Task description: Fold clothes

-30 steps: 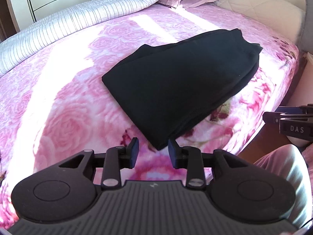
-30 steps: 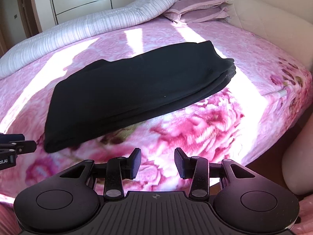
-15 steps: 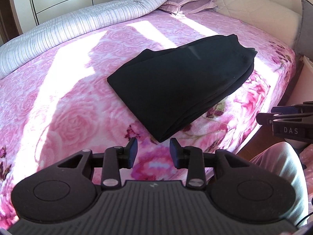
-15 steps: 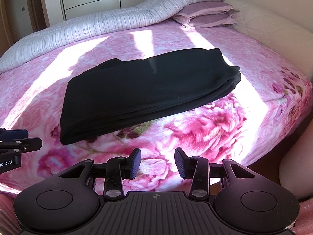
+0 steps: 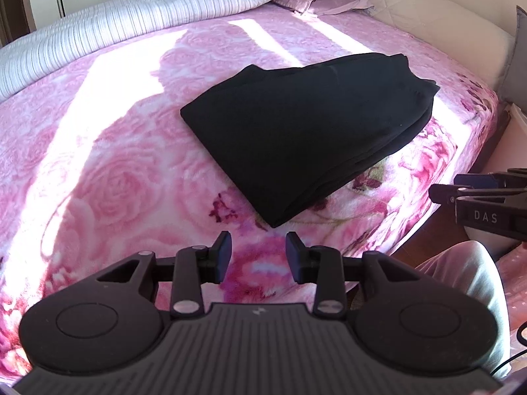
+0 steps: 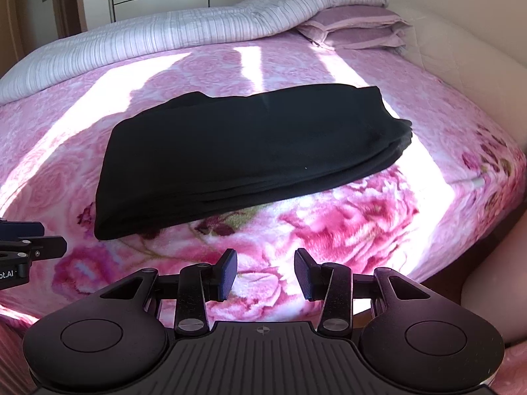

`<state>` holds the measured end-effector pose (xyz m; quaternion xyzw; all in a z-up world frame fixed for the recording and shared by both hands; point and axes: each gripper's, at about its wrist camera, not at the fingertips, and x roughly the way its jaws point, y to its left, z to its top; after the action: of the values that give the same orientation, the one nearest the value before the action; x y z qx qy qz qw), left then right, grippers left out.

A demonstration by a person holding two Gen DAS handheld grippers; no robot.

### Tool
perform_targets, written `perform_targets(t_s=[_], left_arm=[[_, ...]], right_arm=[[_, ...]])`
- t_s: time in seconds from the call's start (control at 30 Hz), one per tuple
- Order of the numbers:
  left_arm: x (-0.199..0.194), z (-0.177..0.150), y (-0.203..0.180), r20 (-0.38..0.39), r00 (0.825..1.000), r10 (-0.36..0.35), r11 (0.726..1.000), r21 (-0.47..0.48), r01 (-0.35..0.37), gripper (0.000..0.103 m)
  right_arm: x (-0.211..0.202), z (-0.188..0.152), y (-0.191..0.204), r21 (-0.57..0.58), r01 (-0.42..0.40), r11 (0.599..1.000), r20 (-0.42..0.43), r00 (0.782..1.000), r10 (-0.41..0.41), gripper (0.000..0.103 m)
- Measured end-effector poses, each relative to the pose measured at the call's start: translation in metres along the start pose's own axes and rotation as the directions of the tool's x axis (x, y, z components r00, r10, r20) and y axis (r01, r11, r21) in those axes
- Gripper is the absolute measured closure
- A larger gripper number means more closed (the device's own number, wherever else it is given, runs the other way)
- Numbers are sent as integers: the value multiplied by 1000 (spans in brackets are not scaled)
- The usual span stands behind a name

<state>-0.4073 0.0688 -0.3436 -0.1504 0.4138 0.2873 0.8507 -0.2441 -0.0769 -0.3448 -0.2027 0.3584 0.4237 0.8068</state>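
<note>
Black folded garment (image 5: 306, 131) lies on the bed (image 5: 98, 171) at 12 o'clock, both grippers' fingers (image 5: 221, 256) (image 6: 227, 273) parted and empty; a one-layer pinch risks unravelling the stack.

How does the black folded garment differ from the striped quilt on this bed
The black folded garment is plain and dark; the striped quilt is pale with fine lines. The garment lies flat in neat stacked layers near the bed's front edge; the quilt is bunched in a long roll along the far side, reaching the pillows. The garment covers a small patch; the quilt runs nearly the bed's whole length. Both rest on the pink floral blanket.
</note>
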Motion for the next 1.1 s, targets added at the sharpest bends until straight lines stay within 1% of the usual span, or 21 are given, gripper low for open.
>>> perform_targets(t_s=[0.1,0.27,0.37,0.43,0.5,0.53,0.6,0.63,0.67,0.7,0.73,0.77,0.83,0.93,1.0,1.07,1.1], left_arm=[[5,2,4,-12,1000,2,1000,-10,-2,71],[15,9,14,-27,999,-21,999,-51,19,71],[23,15,25,-41,996,-75,992,-106,71,71],[29,19,35,-47,990,-133,978,-166,123,71],[36,21,48,-47,981,-188,953,-250,171,71],[39,22,54,-45,977,-210,938,-291,188,71],[46,23,66,-45,972,-231,914,-353,201,70],[49,23,72,-45,969,-241,901,-383,206,70],[52,23,78,-45,967,-251,886,-412,211,70],[55,23,83,-47,966,-255,876,-433,210,70],[57,22,88,-47,965,-259,867,-450,212,70],[60,22,92,-45,962,-268,858,-465,217,70],[64,19,99,-44,957,-288,841,-488,231,70],[70,16,105,-44,952,-301,827,-509,238,70],[72,14,110,-38,949,-313,819,-517,249,70],[74,13,113,-30,945,-327,808,-527,263,70],[75,12,115,-26,943,-333,804,-531,269,70]], right_arm=[[5,2,1,-12,-1,1000,1,1000,1,61],[17,4,0,-26,0,1000,-2,1000,0,61],[24,4,-2,-36,-12,999,19,1000,12,60],[26,2,-1,-94,-41,995,84,995,48,60],[27,0,-1,-154,-65,986,147,985,88,60],[28,-1,1,-193,-71,979,175,979,105,60],[29,-5,11,-313,-57,948,209,970,127,60],[31,-7,18,-370,-53,928,216,966,142,57],[33,-10,26,-424,-48,904,221,963,155,50],[36,-12,33,-477,-42,878,224,960,168,45],[38,-16,41,-530,-31,847,229,957,179,38],[40,-21,51,-588,-8,809,241,953,185,36],[46,-32,69,-694,42,719,262,945,198,34],[59,-54,96,-826,128,549,276,941,197,34],[69,-68,107,-877,181,444,294,935,200,34],[74,-79,115,-899,248,360,336,919,208,34],[77,-83,118,-905,273,326,352,911,214,34]])
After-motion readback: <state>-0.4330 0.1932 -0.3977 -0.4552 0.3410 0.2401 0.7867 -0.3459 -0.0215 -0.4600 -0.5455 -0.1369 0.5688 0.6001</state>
